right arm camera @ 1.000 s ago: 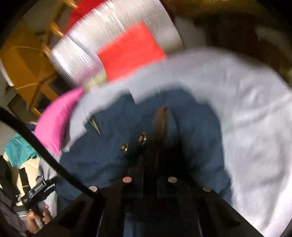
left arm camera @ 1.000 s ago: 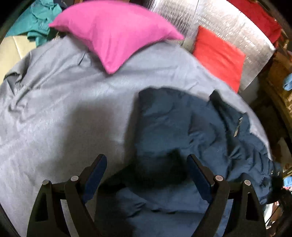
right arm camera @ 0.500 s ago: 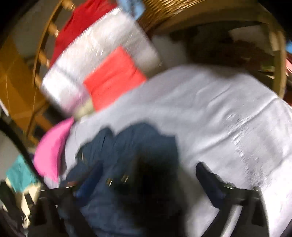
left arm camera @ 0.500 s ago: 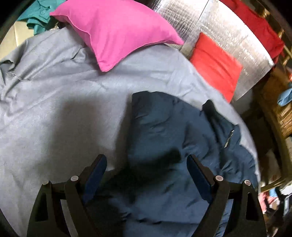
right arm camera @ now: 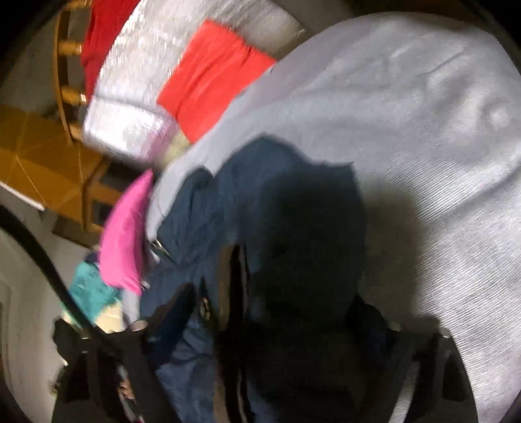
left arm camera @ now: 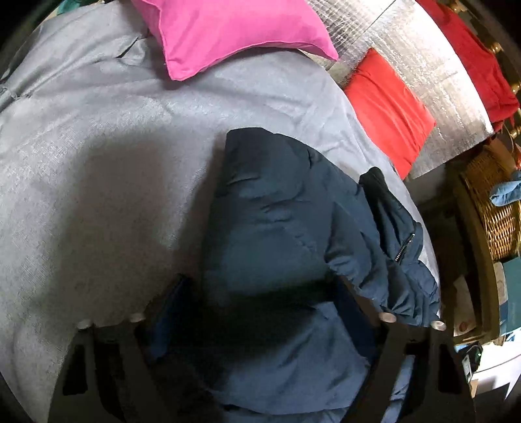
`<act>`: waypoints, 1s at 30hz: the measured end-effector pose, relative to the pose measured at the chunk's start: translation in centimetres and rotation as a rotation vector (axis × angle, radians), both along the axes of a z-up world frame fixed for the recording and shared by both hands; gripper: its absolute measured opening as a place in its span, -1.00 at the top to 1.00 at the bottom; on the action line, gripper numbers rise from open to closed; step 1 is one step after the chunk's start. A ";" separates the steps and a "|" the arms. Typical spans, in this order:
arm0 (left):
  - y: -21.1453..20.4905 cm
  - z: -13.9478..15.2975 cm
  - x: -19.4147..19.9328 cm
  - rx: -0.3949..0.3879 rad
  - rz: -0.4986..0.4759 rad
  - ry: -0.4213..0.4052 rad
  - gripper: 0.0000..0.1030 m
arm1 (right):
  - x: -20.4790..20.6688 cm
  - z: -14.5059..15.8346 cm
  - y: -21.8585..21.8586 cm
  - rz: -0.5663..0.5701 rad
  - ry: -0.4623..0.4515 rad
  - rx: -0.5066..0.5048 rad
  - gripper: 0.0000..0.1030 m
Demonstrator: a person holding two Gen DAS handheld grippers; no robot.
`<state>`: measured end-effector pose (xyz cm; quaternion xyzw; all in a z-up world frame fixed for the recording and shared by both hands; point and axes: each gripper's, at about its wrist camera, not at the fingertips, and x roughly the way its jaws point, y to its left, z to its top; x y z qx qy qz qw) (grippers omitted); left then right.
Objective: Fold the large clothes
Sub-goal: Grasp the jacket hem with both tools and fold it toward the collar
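Observation:
A dark blue padded jacket [left arm camera: 276,211] lies crumpled on the grey bed sheet [left arm camera: 97,162], its zipper [left arm camera: 405,247] on the right. My left gripper [left arm camera: 263,302] hangs low over the jacket's near part. Its jaws are closing, with jacket fabric bulging between the fingers and the pads not pressing on it. In the blurred right wrist view the same jacket [right arm camera: 260,195] fills the middle. My right gripper [right arm camera: 273,312] straddles a dark fold of it, jaws closing but still wide, and the fabric under it is in deep shadow.
A pink pillow [left arm camera: 234,29] and a red cushion [left arm camera: 387,110] lie at the head of the bed against a silver foil mat [left arm camera: 407,42]. A wicker basket [left arm camera: 495,211] stands past the right edge. Bare grey sheet [right arm camera: 423,130] spreads beside the jacket. A teal garment [right arm camera: 91,293] lies far left.
The right gripper was shut a second ago; it has opened wide and swung down closer onto the jacket. The left gripper has sunk nearer to the jacket, its fingers now blurred.

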<state>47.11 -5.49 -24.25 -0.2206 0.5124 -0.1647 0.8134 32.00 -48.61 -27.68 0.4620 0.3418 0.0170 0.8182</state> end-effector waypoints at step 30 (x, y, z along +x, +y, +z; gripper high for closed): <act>0.1 0.9 -0.5 0.036 -0.033 0.027 -0.33 | -1.0 1.3 -0.7 -0.062 0.051 -0.008 -0.37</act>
